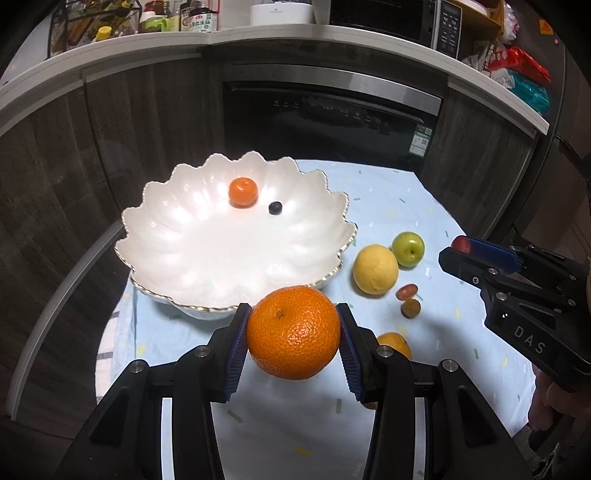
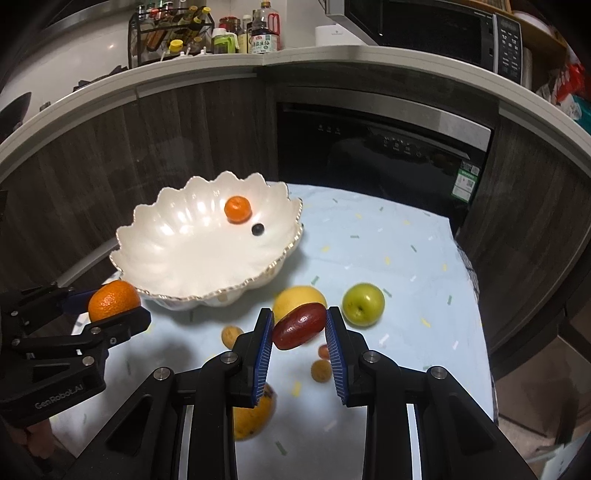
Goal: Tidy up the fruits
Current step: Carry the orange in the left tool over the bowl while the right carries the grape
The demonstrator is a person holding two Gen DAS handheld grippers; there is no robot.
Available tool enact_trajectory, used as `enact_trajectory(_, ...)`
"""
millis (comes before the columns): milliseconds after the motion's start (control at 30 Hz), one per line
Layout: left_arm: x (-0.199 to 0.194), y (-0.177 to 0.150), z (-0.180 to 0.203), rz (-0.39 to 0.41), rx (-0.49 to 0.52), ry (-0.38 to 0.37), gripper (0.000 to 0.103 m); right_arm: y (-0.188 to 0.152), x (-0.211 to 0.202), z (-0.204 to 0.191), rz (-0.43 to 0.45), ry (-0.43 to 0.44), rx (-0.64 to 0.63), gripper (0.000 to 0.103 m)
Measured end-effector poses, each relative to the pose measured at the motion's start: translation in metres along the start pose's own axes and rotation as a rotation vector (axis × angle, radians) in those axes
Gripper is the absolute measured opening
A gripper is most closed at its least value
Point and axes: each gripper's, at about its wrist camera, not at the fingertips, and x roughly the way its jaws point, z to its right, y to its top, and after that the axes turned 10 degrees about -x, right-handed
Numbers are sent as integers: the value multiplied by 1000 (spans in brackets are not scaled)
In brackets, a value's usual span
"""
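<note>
My left gripper [image 1: 293, 332] is shut on a large orange [image 1: 293, 332], held above the cloth just in front of the white scalloped bowl [image 1: 155, 236]. My right gripper [image 2: 300, 326] is shut on a dark red oblong fruit [image 2: 300, 326], lifted over the loose fruit. Inside the bowl lie a small orange [image 1: 242, 191] and a blueberry [image 1: 275, 208]. On the cloth to the bowl's right sit a lemon [image 1: 375, 269], a green apple [image 1: 407, 249], a red grape [image 1: 406, 291] and a small brown fruit [image 1: 410, 308]. Another orange fruit [image 2: 255, 415] lies partly hidden under my right gripper.
The bowl and fruit rest on a small table with a light blue cloth [image 2: 406, 258]. Behind it stand dark wood cabinets and a black dishwasher [image 2: 384, 155]. The counter above carries bottles [image 2: 264, 35] and a microwave [image 2: 436, 29]. A hand [image 1: 554, 402] grips the right tool.
</note>
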Motion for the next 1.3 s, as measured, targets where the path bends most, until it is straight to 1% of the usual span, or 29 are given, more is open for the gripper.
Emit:
enact_trajectory(433,-4,26,-18,54,-30,13,45,30,-1,-13,48,8,-20,30)
enact_trajectory(800,-3,45,-35,89,-53,29,45,54,8,-23,79,18,-38,30)
enact_trajectory(1033,3,55,-47,99,-66,44,45,64,20,-28,82,22,-49,30)
enact_trajectory(1300,17,62,-59,88,-70,56,45,72,40,-30,62,29,-56,30)
